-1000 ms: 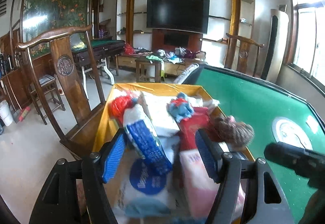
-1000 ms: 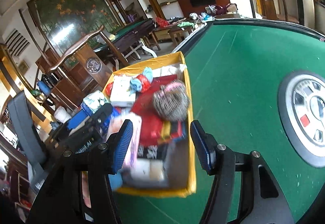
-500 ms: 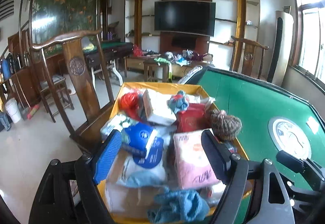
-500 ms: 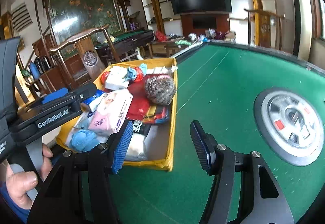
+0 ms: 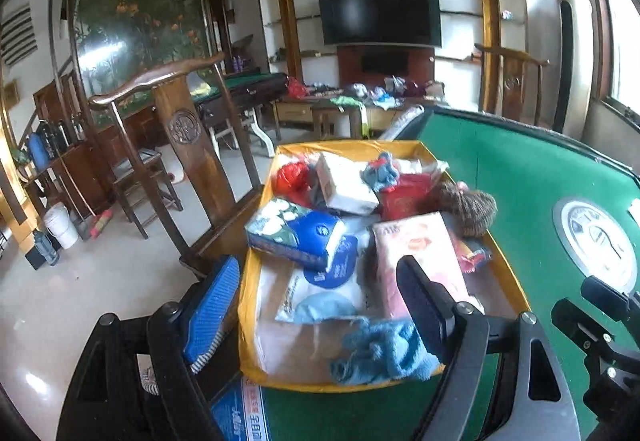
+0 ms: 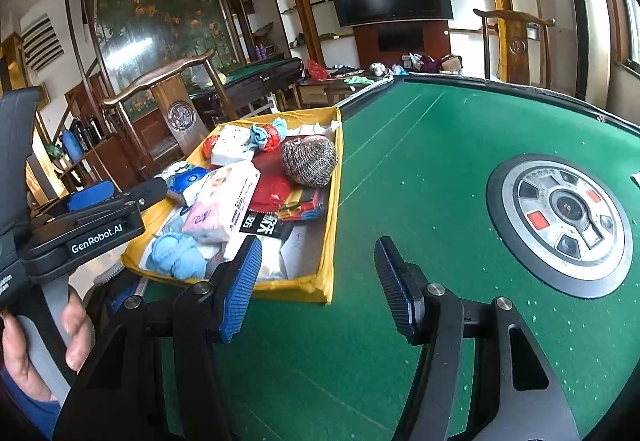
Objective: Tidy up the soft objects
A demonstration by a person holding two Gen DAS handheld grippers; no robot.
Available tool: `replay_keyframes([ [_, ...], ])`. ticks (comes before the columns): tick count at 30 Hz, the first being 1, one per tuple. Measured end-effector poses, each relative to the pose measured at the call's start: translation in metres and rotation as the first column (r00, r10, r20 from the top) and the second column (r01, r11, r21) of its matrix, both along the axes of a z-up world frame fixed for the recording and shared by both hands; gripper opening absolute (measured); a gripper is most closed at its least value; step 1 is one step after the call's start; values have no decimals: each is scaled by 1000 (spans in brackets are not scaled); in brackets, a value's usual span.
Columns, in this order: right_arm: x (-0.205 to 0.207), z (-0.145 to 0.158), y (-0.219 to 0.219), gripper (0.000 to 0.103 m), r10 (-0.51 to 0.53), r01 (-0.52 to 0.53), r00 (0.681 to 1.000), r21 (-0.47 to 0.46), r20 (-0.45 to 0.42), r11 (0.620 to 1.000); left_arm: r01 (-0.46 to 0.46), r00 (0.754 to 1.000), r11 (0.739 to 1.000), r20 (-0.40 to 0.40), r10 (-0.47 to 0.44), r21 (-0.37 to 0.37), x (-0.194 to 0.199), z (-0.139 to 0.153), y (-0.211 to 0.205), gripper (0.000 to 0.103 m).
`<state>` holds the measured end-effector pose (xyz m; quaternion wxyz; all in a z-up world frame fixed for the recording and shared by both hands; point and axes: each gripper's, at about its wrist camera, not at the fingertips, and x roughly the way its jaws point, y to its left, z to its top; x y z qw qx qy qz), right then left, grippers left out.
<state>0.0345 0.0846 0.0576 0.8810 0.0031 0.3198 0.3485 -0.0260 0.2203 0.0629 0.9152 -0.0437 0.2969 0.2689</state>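
A yellow tray (image 5: pixel 245 293) (image 6: pixel 325 283) sits at the left edge of the green table. It holds several soft items: a pink tissue pack (image 5: pixel 416 257) (image 6: pixel 224 201), a blue tissue pack (image 5: pixel 300 233), a brown knitted hat (image 5: pixel 472 209) (image 6: pixel 310 161), a light blue knitted piece (image 5: pixel 380 353) (image 6: pixel 176 255), a white pack (image 5: pixel 344 185) and red bags. My left gripper (image 5: pixel 316 315) is open and empty, held above the tray's near end. My right gripper (image 6: pixel 318 285) is open and empty, over the felt right of the tray.
The green felt table (image 6: pixel 420 161) has a round metal centre panel (image 6: pixel 560 225). A wooden chair (image 5: pixel 188 145) stands left of the tray. A blue printed pack (image 5: pixel 240 413) lies under the tray's near edge. Further tables and a television fill the room behind.
Both grippers have pulled back and up from the tray. The blue tissue pack that stood between the left fingers now lies in the tray. The left gripper stays open.
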Motion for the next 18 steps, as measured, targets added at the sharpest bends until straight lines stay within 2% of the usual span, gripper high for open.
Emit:
replay_keyframes([
  [7, -7, -2, -4, 60, 6, -6, 1000, -2, 1, 1000, 26, 999, 1000, -25, -26, 6, -3, -3, -9, 81],
  [12, -9, -3, -5, 60, 10, -10, 1000, -6, 0, 1000, 28, 1000, 999, -11, -28, -22, -4, -2, -5, 81],
  [18, -9, -6, -3, 60, 15, -15, 1000, -16, -2, 1000, 6, 1000, 999, -23, -5, 39, -3, -7, -10, 81],
])
